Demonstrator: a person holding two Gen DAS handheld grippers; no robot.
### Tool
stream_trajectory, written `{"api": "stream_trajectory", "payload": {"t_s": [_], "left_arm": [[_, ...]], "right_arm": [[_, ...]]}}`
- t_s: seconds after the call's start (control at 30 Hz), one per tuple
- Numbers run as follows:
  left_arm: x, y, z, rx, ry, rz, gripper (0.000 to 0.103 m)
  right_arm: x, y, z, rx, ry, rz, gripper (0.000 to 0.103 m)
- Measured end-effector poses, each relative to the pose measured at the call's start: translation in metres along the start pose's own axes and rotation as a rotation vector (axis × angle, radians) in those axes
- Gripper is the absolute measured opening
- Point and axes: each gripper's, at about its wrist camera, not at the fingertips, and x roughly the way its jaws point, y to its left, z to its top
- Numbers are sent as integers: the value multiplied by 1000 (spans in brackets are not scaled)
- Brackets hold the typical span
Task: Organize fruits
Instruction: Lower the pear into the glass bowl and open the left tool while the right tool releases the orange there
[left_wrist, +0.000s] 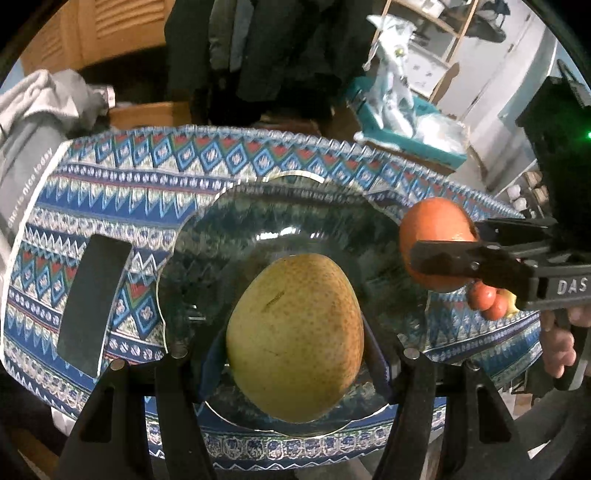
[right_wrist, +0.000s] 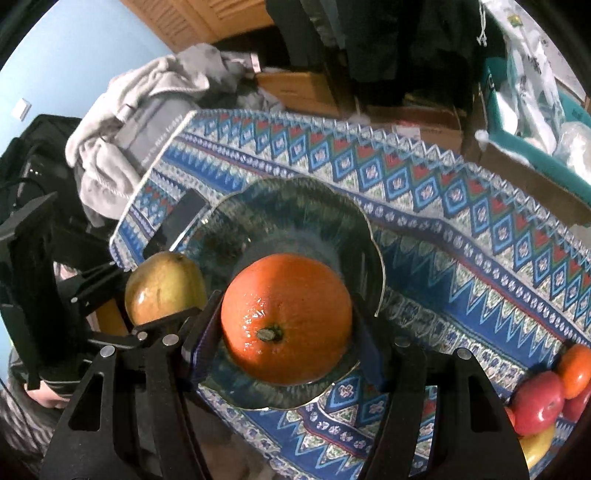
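The left gripper (left_wrist: 293, 347) clasps a yellow-green pear (left_wrist: 295, 347) between its two fingers, above a dark glass plate (left_wrist: 236, 236) with a wavy rim. The plate sits on a blue patterned tablecloth (left_wrist: 122, 177). A black phone (left_wrist: 92, 306) lies flat on the cloth, left of the plate. At the right, the right gripper (left_wrist: 443, 243) grips an orange (left_wrist: 432, 225) over the plate's right edge; part of a hand (left_wrist: 561, 343) shows below it. A few small red fruits (left_wrist: 484, 299) lie on the cloth beneath the orange. Grey clothing (left_wrist: 48, 99) is heaped beyond the cloth's left end.
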Motion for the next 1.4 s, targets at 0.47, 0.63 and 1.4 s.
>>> {"api": "stream_trajectory", "payload": {"t_s": [0.47,0.63,1.4], "left_arm": [[37,3,-22,-46,149,4,67],[49,3,-28,-53,197,-1,67],[13,-5,-10,-31,65,31,76]], "right_arm": [[31,-6,-13,16,84,-25,65],[38,-11,-16,28,108,-38,65],[33,-15,-22,74,100,13,65]]}}
